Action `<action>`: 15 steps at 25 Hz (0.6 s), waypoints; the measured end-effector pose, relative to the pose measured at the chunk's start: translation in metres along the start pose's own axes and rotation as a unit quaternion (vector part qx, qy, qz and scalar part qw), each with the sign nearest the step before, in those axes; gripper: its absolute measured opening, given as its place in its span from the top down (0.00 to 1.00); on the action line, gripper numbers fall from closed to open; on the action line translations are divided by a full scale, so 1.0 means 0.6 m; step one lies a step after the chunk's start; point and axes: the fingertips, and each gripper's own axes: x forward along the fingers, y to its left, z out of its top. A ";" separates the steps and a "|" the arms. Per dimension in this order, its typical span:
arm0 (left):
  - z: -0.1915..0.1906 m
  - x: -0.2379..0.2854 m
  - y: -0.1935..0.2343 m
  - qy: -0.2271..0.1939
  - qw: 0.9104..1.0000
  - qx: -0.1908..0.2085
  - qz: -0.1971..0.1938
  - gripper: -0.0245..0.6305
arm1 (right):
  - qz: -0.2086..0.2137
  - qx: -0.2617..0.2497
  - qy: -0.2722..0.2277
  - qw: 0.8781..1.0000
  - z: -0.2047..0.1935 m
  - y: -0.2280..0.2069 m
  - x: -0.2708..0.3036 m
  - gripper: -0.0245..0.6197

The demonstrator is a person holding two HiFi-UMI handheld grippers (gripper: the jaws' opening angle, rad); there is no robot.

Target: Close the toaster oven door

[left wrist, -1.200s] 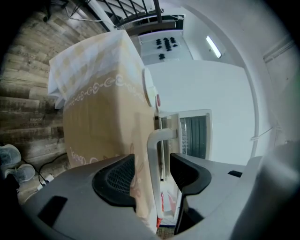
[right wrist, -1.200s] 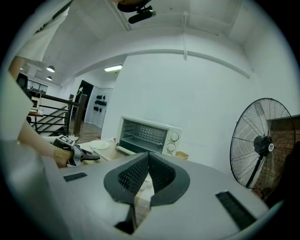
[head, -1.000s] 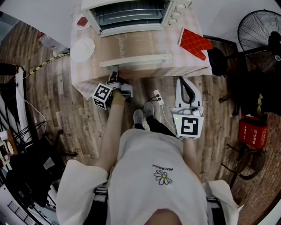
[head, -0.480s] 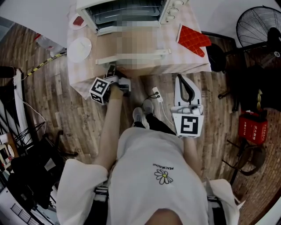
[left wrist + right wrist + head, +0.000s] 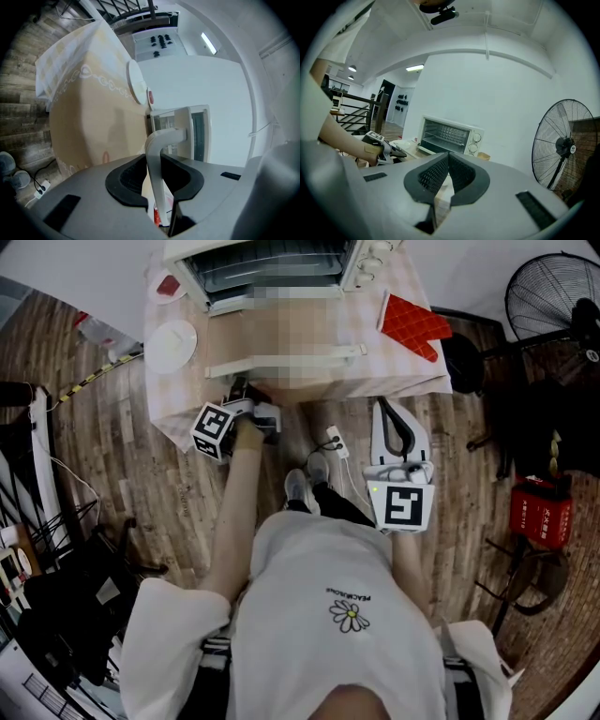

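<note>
The white toaster oven (image 5: pixel 272 263) stands at the back of the table with its door (image 5: pixel 225 334) folded down flat. The door's white handle (image 5: pixel 347 352) runs along the front edge. My left gripper (image 5: pixel 239 388) is at the handle's left end. In the left gripper view the handle (image 5: pixel 161 138) runs between the jaws of the left gripper (image 5: pixel 153 157), which are closing, with both black pads against it. My right gripper (image 5: pixel 386 409) hangs shut and empty below the table's front right. In the right gripper view the right gripper (image 5: pixel 447 157) faces the oven (image 5: pixel 450 136).
On the checked tablecloth (image 5: pixel 412 371) lie a white plate (image 5: pixel 173 345), a small red dish (image 5: pixel 172 284) and a red oven mitt (image 5: pixel 412 324). A power strip (image 5: pixel 337 444) lies on the floor by my feet. A standing fan (image 5: pixel 553 301) and a red box (image 5: pixel 539 517) are to the right.
My left gripper has moved up to the left end of the door handle and stayed there. The right gripper has hardly moved.
</note>
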 end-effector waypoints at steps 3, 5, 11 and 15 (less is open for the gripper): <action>0.000 0.001 -0.006 0.000 1.000 -0.001 -0.003 0.81 | 0.001 -0.001 -0.005 1.000 0.003 0.000 0.002 0.95; 0.002 0.001 -0.013 -0.001 1.000 0.003 -0.008 0.81 | 0.001 0.000 -0.006 1.000 0.005 0.000 0.002 0.95; 0.008 0.006 -0.043 -0.004 0.999 0.010 -0.030 0.81 | 0.004 0.002 -0.011 1.000 0.009 0.001 0.004 0.95; 0.012 0.009 -0.063 -0.005 0.999 0.011 -0.046 0.81 | 0.005 0.004 -0.015 1.000 0.013 0.003 0.002 0.95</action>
